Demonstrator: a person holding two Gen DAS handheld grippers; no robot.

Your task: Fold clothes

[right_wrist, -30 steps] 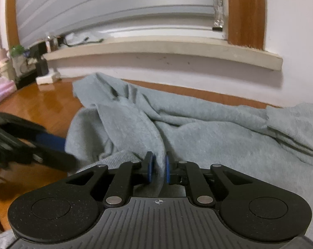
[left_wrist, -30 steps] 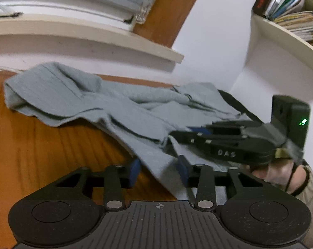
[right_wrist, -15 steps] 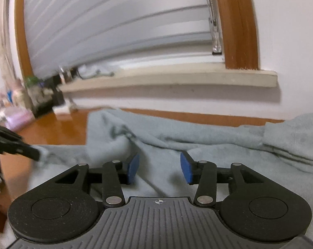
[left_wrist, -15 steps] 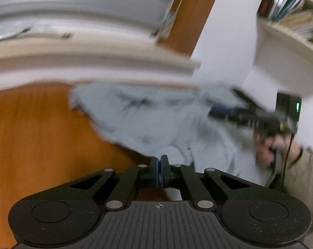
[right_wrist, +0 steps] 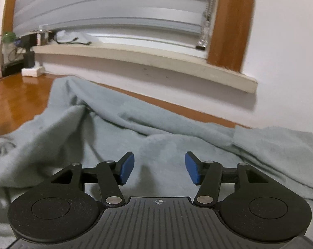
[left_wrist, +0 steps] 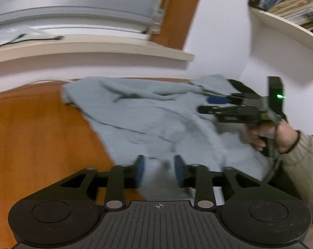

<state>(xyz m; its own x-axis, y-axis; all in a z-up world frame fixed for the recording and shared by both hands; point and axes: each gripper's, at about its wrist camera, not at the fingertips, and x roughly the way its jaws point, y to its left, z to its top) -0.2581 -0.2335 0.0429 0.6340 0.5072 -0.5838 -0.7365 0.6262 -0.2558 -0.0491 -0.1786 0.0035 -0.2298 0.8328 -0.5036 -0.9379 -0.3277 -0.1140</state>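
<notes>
A light grey sweatshirt (left_wrist: 152, 114) lies crumpled on the wooden table (left_wrist: 32, 134), spreading from the middle to the right. My left gripper (left_wrist: 159, 170) hovers over its near edge. Its jaws are opening, and blurred cloth shows between the blue pads without being pressed. My right gripper (left_wrist: 210, 104) hangs above the garment's far right part, held by a hand (left_wrist: 258, 137). In the right wrist view the right gripper (right_wrist: 160, 170) is opening wide over the sweatshirt (right_wrist: 156, 137), with nothing gripped between its pads.
A pale window sill (left_wrist: 94, 49) and a white wall run behind the table. A shelf with books (left_wrist: 291, 10) is at the upper right. A white block with cables (right_wrist: 32, 70) and small clutter sit at the table's far left. Bare wood (right_wrist: 15, 95) shows left of the garment.
My left gripper closed near the cloth's edge, shifted across the garment, and now stands open again. My right gripper let go of the fold it pinched and spread wider, staying in place.
</notes>
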